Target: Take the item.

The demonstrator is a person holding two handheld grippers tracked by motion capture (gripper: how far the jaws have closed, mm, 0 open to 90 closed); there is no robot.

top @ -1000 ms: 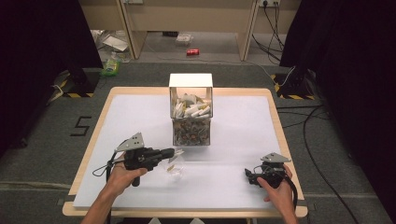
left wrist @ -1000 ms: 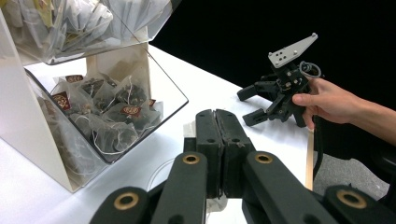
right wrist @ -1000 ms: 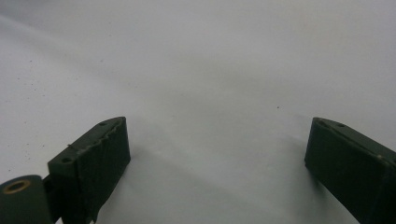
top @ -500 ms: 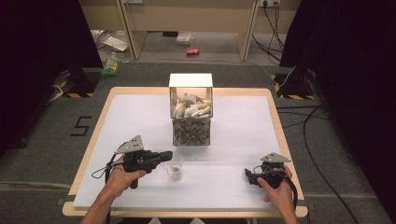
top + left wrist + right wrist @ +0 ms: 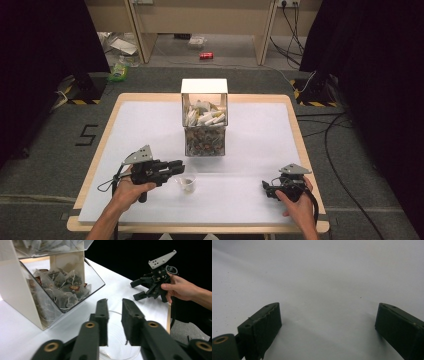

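Item: cup, clear plastic, upright on the table just in front of the dispenser.

Left gripper: its jaws have just been opening; they stand slightly apart above the cup's rim, with nothing clamped between them. Lift straight off so you don't tip it.

Right gripper: jaws wide apart, empty, well away from the cup.
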